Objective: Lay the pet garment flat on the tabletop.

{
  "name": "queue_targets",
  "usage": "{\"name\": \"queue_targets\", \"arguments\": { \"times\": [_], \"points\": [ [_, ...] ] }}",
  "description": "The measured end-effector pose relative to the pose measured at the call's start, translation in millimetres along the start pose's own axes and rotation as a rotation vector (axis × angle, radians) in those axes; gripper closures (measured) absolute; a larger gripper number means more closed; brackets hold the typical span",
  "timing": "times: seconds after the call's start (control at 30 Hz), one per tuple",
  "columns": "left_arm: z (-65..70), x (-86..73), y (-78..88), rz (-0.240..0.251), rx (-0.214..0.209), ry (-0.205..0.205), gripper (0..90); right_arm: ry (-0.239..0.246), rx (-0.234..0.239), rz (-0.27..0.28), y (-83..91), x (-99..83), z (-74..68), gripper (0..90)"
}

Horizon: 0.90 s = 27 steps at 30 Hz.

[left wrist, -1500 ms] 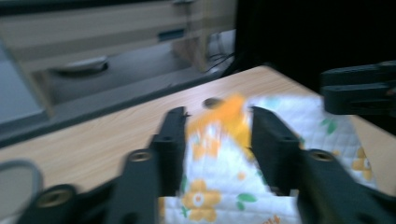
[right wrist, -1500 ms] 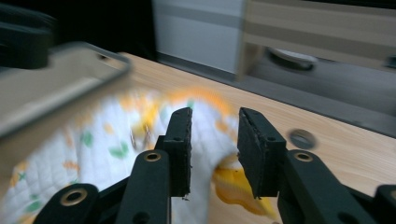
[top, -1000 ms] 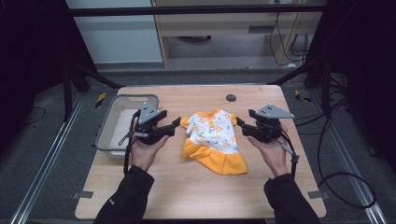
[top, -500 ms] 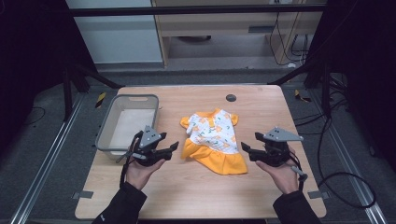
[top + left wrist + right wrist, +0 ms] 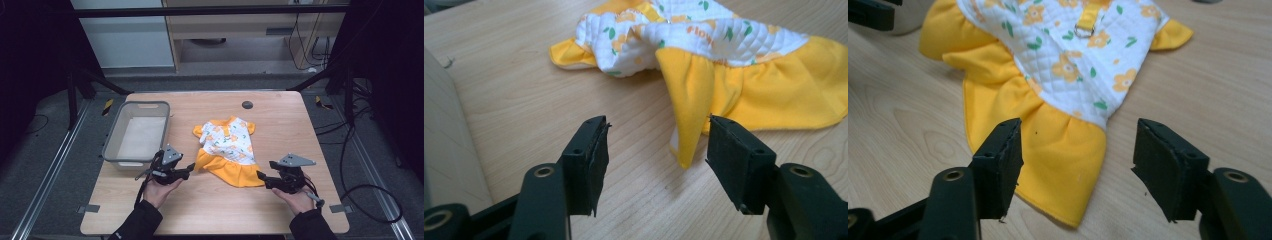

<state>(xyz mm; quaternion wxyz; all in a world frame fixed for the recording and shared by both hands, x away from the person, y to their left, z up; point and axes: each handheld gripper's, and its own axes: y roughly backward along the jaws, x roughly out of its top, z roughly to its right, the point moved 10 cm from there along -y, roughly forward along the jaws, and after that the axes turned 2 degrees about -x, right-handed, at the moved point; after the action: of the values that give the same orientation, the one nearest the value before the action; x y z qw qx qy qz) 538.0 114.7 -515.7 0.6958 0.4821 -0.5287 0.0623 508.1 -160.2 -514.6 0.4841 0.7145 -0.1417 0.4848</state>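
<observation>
Black jaws of both the left gripper (image 5: 656,145) and right gripper (image 5: 1078,160) stand wide, unclenched, framing the yellow dress (image 5: 227,150) hem.

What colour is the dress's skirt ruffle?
Plain yellow skirt ruffle, below a white quilted flower-print top; clearest in the right gripper view.

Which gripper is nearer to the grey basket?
Left. The left gripper is just right of the basket's near corner; the right gripper is far beyond the dress, at its other hem corner.
</observation>
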Motion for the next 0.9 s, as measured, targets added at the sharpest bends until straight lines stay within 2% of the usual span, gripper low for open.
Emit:
{"name": "queue_targets", "arguments": {
  "times": [0.07, 0.2, 0.37, 0.53, 0.63, 0.73, 0.9],
  "points": [
    [3.2, -1.5, -3.0, -0.012, -0.004, -0.023, 42.4, 0.008, -0.003, -0.036, -5.8, -10.1, 1.4, 40.4],
    [8.8, 0.6, -5.4, 0.002, -0.018, -0.027, 45.6, -0.009, -0.001, -0.073, -12.1, -20.8, 1.5, 46.7],
    [12.9, -0.9, -11.6, -0.011, -0.034, -0.03, 51.6, -0.014, 0.01, -0.092, -17.7, -24.2, -0.7, 51.6],
    [15.7, -1.8, -18.6, -0.026, -0.04, -0.028, 58.6, 0.014, 0.012, -0.128, -26.1, -29.3, -6.4, 54.7],
    [16.2, -2.3, -22.7, -0.03, -0.049, -0.022, 65.0, 0.018, 0.013, -0.149, -30.4, -33.2, -7.8, 57.3],
    [17.5, -7.3, -28.7, -0.061, -0.067, -0.02, 73.2, 0.012, 0.005, -0.166, -32.9, -36.4, -6.9, 59.0],
    [19.6, -7.6, -29.4, -0.06, -0.09, -0.018, 85.7, 0.017, -0.002, -0.183, -35.6, -40.5, -6.1, 61.9]
  ]
}}
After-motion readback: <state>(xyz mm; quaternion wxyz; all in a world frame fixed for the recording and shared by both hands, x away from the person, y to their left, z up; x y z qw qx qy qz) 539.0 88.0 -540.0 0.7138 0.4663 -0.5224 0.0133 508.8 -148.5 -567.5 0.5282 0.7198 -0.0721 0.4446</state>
